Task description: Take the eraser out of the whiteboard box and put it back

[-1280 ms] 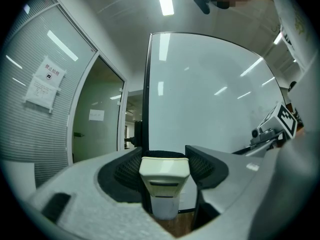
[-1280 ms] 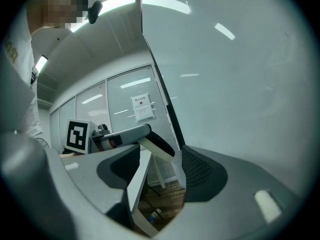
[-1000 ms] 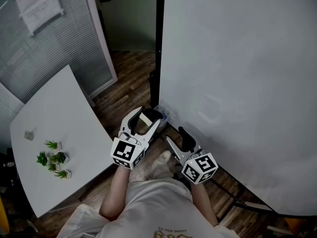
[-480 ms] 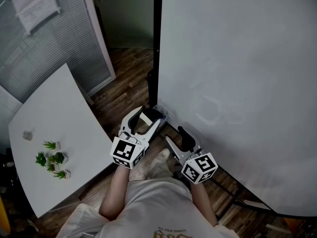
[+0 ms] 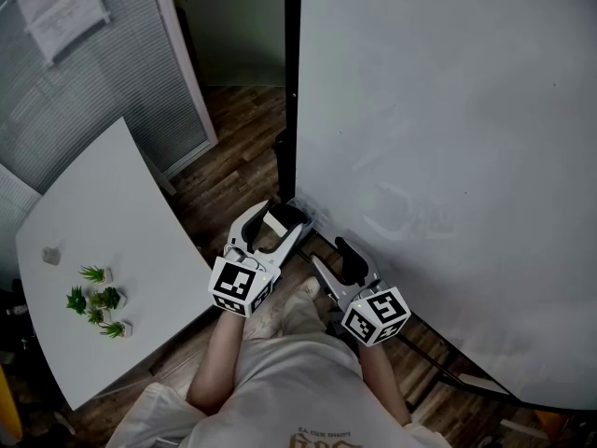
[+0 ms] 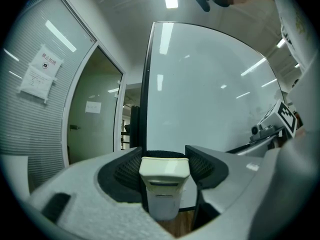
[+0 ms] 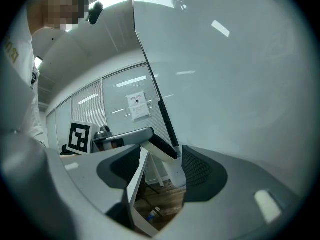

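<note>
My left claw (image 5: 284, 217) was clamped on the eraser (image 6: 164, 181), a smooth cream plastic block with rounded corners and a dark slot across its face. It sat between black ribbed pads (image 6: 125, 171), near the lower corner of the glossy whiteboard (image 5: 448, 138), while my right claw (image 5: 329, 256) stood with its jaws apart around nothing. The sheet (image 5: 65, 7) on the slatted blind carried print too small to read, and a white bench (image 5: 103, 222) with small green plants (image 5: 98, 299) stood left over the wood-plank floor (image 5: 238, 166).
</note>
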`<action>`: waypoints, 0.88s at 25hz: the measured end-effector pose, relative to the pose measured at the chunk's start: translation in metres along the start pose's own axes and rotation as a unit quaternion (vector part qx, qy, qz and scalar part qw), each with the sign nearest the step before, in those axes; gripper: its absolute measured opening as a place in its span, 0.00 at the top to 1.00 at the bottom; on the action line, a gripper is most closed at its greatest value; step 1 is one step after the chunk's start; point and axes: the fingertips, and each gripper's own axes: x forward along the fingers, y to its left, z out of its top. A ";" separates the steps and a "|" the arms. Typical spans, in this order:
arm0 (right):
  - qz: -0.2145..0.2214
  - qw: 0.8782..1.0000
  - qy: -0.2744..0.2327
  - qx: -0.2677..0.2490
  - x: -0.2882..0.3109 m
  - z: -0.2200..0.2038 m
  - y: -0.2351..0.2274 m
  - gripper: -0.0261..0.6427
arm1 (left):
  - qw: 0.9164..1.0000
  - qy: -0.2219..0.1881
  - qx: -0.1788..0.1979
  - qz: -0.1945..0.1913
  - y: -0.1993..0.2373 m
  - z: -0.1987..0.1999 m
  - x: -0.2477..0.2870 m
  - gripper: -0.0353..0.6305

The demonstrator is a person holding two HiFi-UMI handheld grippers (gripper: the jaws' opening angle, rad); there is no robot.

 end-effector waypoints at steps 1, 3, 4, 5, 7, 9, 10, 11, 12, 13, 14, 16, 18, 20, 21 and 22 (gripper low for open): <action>-0.001 1.000 0.001 0.001 0.000 -0.001 -0.001 0.58 | 1.000 0.001 -0.001 0.000 0.001 -0.001 0.001 0.54; -0.001 1.000 0.003 0.002 0.002 -0.002 -0.001 0.58 | 1.000 0.003 -0.002 -0.002 0.001 -0.003 0.002 0.54; 0.000 1.000 0.003 0.003 0.003 -0.003 -0.001 0.58 | 1.000 0.003 -0.002 -0.003 0.001 -0.003 0.003 0.54; 0.000 1.000 0.004 0.004 0.004 -0.003 -0.001 0.58 | 1.000 0.004 -0.003 -0.003 0.002 -0.004 0.004 0.55; 0.002 1.000 0.005 0.004 0.006 -0.004 -0.001 0.58 | 1.000 0.007 -0.005 -0.004 0.002 -0.006 0.006 0.54; 0.004 1.000 0.008 0.005 0.008 -0.005 -0.001 0.58 | 1.000 0.010 -0.006 -0.005 0.003 -0.008 0.007 0.54; 0.004 1.000 0.009 0.006 0.008 -0.006 -0.001 0.58 | 1.000 0.011 -0.007 -0.005 0.003 -0.009 0.008 0.54; 0.005 1.000 0.010 0.006 0.009 -0.006 -0.001 0.58 | 1.000 0.012 -0.007 -0.006 0.003 -0.010 0.009 0.54; 0.005 1.000 0.011 0.007 0.010 -0.007 -0.002 0.58 | 1.000 0.013 -0.007 -0.006 0.003 -0.011 0.009 0.54; 0.005 1.000 0.011 0.008 0.011 -0.007 -0.002 0.58 | 1.000 0.014 -0.007 -0.007 0.003 -0.012 0.010 0.54; 0.005 1.000 0.011 0.009 0.011 -0.008 -0.002 0.58 | 1.000 0.015 -0.007 -0.008 0.003 -0.013 0.010 0.54; 0.004 1.000 0.011 0.013 0.012 -0.008 -0.003 0.58 | 1.000 0.017 -0.008 -0.010 0.003 -0.015 0.011 0.54; 0.005 1.000 0.010 0.017 0.012 -0.010 -0.003 0.58 | 1.000 0.018 -0.009 -0.012 0.003 -0.018 0.012 0.54; 0.005 1.000 0.012 0.017 0.013 -0.011 -0.003 0.58 | 1.000 0.020 -0.009 -0.013 0.004 -0.020 0.013 0.54; 0.005 1.000 0.013 0.016 0.014 -0.011 -0.004 0.58 | 1.000 0.021 -0.010 -0.014 0.004 -0.021 0.014 0.54; 0.005 1.000 0.014 0.016 0.014 -0.011 -0.004 0.58 | 1.000 0.022 -0.010 -0.014 0.004 -0.021 0.014 0.54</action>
